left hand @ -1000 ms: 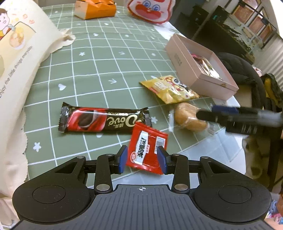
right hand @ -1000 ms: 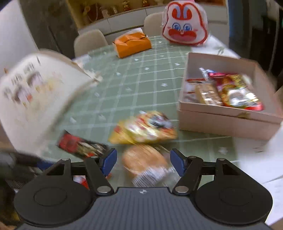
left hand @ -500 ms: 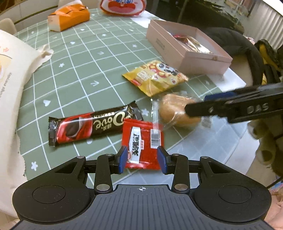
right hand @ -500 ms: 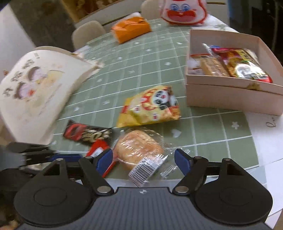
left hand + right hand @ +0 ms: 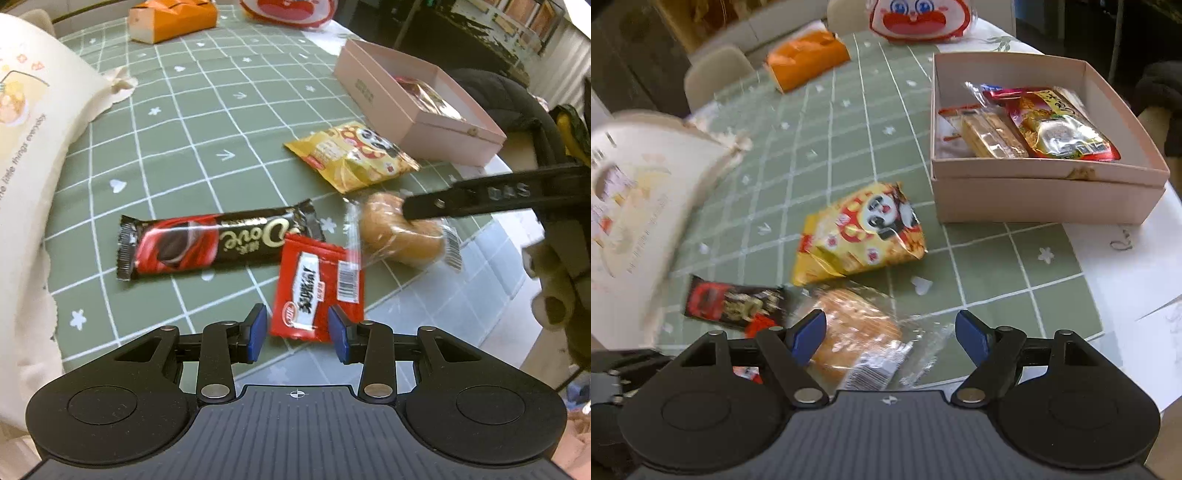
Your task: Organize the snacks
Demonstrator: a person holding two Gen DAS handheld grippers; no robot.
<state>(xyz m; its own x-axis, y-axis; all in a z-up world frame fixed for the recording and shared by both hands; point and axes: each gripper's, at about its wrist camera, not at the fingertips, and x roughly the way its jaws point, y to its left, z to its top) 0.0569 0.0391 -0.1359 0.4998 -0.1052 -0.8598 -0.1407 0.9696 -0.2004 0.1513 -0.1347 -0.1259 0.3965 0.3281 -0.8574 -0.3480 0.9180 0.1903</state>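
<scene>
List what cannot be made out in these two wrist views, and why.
- Pink box contents, left wrist view: its near wall hides most.
- Dove chocolate bar lettering, right wrist view: motion blur.
- Red sachet, right wrist view: mostly behind the right gripper.

A green cloth with a white grid and small white hearts and flowers (image 5: 207, 122) covers the bench. At the far edge of that cloth sits an orange paper tissue box (image 5: 173, 18), and just beside it a white and red cartoon-faced bag (image 5: 919, 18). A cream fabric cushion with printed drawings (image 5: 33, 122) overlaps the cloth's left side. Beige chairs (image 5: 716, 74) stand beyond the cloth's far end.
</scene>
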